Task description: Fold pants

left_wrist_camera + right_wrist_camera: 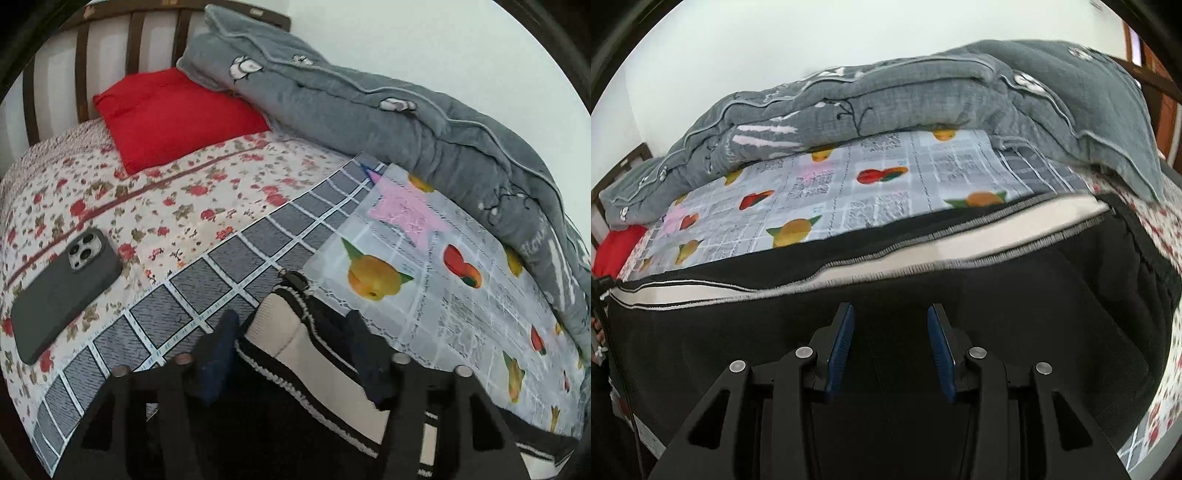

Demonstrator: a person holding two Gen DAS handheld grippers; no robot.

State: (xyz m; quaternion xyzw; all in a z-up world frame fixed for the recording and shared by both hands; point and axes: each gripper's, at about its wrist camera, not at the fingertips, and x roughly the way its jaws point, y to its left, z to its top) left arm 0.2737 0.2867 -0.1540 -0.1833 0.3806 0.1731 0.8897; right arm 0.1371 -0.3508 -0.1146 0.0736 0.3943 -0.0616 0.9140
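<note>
— While the left gripper (291, 350) hangs over the near edge of the bed, what do you make of its jaws?
— They stand apart. A bunched end of the pants (295, 332), black with a cream stripe and white stitching, lies between the two blue pads (218, 354), but I can't see either pad pressing on it, so I'd call it loose.
— And around it, from that side?
— The pants lie on a grey checked sheet (221, 266), just beside a fruit-printed cloth (443, 295). A dark phone (62, 291) lies face down on the flowered bedspread (166, 206) off to the left (camera lenses up). Further back a red pillow (173, 118) sits against the striped headboard (92, 48), and a grey quilt (406, 122) is heaped along the wall side.
— Now the view from the right gripper (890, 347)?
— Its jaws are open too, with a clear gap between the blue pads (842, 347). Black cloth of the pants (997, 295) fills everything under and ahead of them; whether the tips touch it I can't tell.
— Where does the stripe run there?
— Across the far edge of the black cloth, a cream band (923, 254), slightly blurred. Beyond it comes the fruit-printed cloth (849, 184), then the grey quilt (886, 96). A bit of the red pillow (617, 251) shows at the far left.
</note>
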